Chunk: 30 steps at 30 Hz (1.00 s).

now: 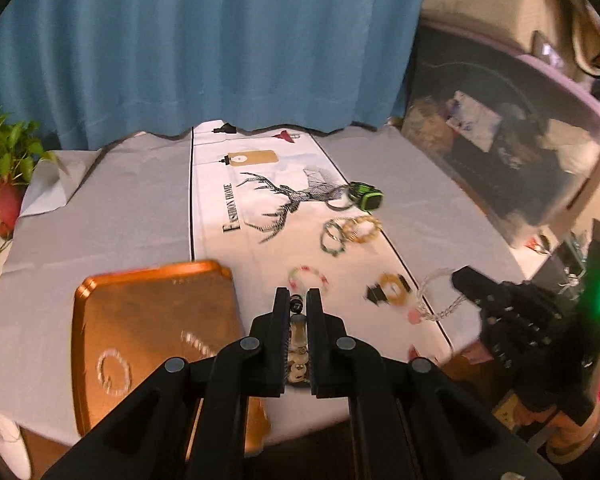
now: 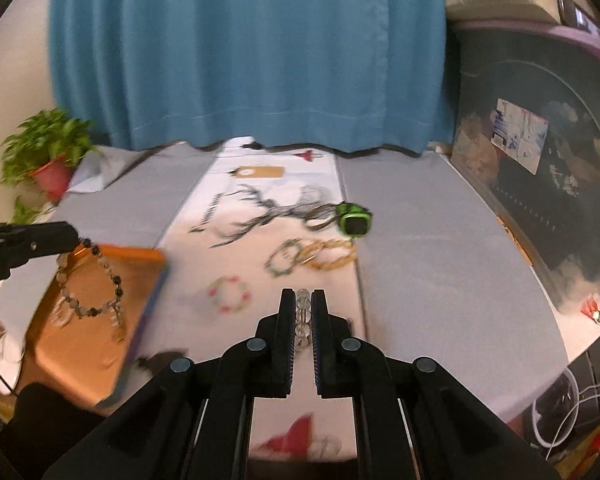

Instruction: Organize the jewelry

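My left gripper point(image 1: 298, 300) clenched a grey beaded bracelet point(image 2: 90, 280) above the orange tray point(image 1: 148, 320); my right gripper point(image 2: 303, 300) grasped a clear bead bracelet point(image 2: 303, 312). Loose bracelets point(image 2: 312, 258) lay at twelve o'clock.

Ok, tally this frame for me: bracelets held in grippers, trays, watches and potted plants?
Held bracelets: 2 (dark bracelet, clear bracelet)
Tray: 1
Watch: 1
Plant: 1
Total: 5

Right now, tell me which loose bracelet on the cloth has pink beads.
The pink-and-white bracelet lying alone, nearest the orange tray; the green and yellow bracelets overlap farther back.
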Motion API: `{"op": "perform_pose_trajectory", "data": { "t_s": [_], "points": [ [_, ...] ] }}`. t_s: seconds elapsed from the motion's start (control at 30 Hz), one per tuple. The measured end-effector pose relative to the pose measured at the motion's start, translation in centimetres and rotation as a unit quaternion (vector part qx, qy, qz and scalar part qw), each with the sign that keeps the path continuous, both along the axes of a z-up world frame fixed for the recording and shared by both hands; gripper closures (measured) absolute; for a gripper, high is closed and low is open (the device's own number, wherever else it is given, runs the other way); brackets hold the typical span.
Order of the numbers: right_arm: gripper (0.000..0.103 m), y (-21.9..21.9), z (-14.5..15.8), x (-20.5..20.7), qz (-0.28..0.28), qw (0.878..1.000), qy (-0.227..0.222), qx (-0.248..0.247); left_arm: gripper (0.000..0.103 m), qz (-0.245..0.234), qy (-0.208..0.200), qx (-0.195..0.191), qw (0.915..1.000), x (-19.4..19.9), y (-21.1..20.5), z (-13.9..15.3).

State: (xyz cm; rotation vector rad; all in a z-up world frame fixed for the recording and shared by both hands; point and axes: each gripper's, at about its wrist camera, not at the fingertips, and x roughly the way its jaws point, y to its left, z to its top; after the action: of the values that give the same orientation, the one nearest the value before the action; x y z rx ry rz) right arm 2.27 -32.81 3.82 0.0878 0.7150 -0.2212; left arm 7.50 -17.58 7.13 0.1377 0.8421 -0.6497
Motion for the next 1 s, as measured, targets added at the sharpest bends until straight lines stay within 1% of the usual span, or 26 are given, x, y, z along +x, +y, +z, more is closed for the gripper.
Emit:
{"op": "perform_pose_trajectory", "data": {
  "t_s": [0.13,0.27,0.37,0.53,0.77,1.0],
  "points": [
    [0.095,3.8,0.4,-3.3,0.031,1.000,0.006,-0.001,0.097,-0.011,0.012,-0.021,0.9996,-3.5,3.2,0.6],
    [0.095,7.6,0.2,-6.6,0.071,0.997,0.011,0.003,0.097,-0.010,0.014,-0.028,0.9994,-6.5,5.7,0.9],
    [0.095,9.8,0.0,-8.2,0.093,0.995,0.019,0.009,0.097,-0.001,0.016,-0.032,0.9993,-8.2,7.7,0.8],
    [0.095,13.1,0.5,-10.9,0.121,0.993,0.003,-0.004,0.097,0.021,0.014,-0.032,0.9992,-10.5,10.8,0.2],
    [0.095,15.8,0.1,-12.3,0.148,0.989,0.008,-0.009,0.097,0.057,0.022,-0.041,0.9973,-12.1,14.1,-1.0],
    [0.095,17.0,-0.6,-12.0,0.164,0.986,0.016,-0.010,0.097,0.076,0.023,-0.039,0.9961,-11.9,15.7,-1.6]
  ]
}}
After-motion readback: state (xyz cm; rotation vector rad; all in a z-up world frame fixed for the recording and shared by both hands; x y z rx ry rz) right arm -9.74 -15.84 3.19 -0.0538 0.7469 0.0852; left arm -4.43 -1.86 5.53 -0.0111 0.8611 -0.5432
